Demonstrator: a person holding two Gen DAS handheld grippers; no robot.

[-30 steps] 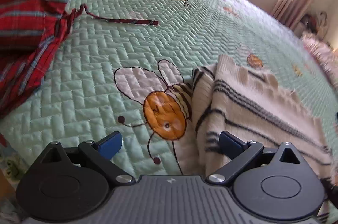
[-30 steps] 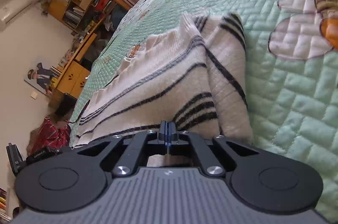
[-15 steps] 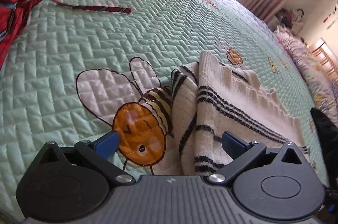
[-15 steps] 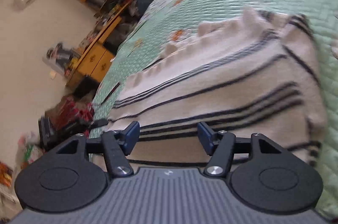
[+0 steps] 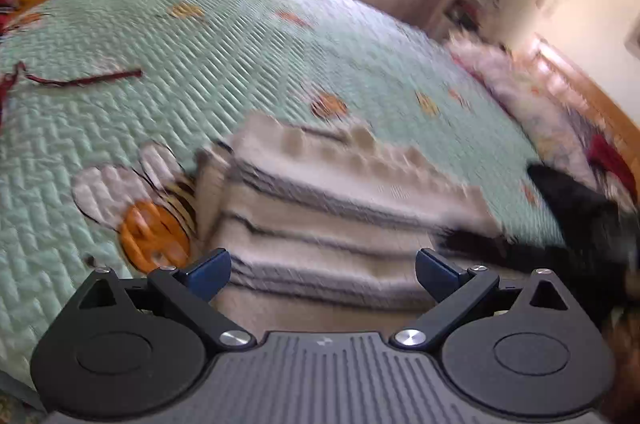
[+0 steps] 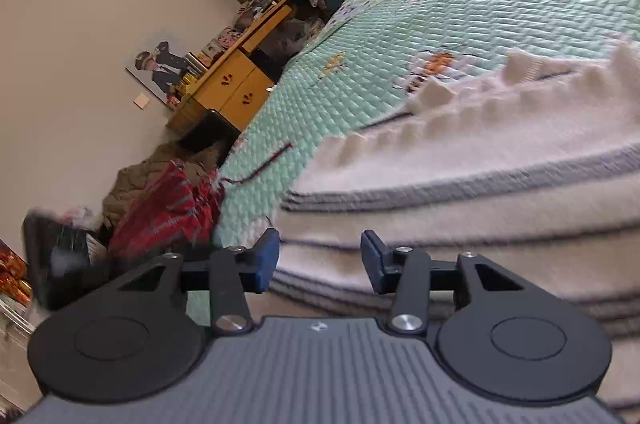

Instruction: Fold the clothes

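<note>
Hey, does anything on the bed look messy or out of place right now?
Yes. The red plaid garment is bunched in a heap at the edge of the quilt, unfolded, and its thin strap trails loose across the quilt. The striped cream blanket lies folded and looks tidy.

Our right gripper (image 6: 320, 256) has just been closing, nothing between its jaws. We see the striped sweater (image 6: 480, 192) folded on the green quilt (image 6: 460, 8).

Mint quilted bed (image 5: 248, 36) — folded striped blanket (image 5: 340, 216), red strap (image 5: 88, 79) lying on it
</note>
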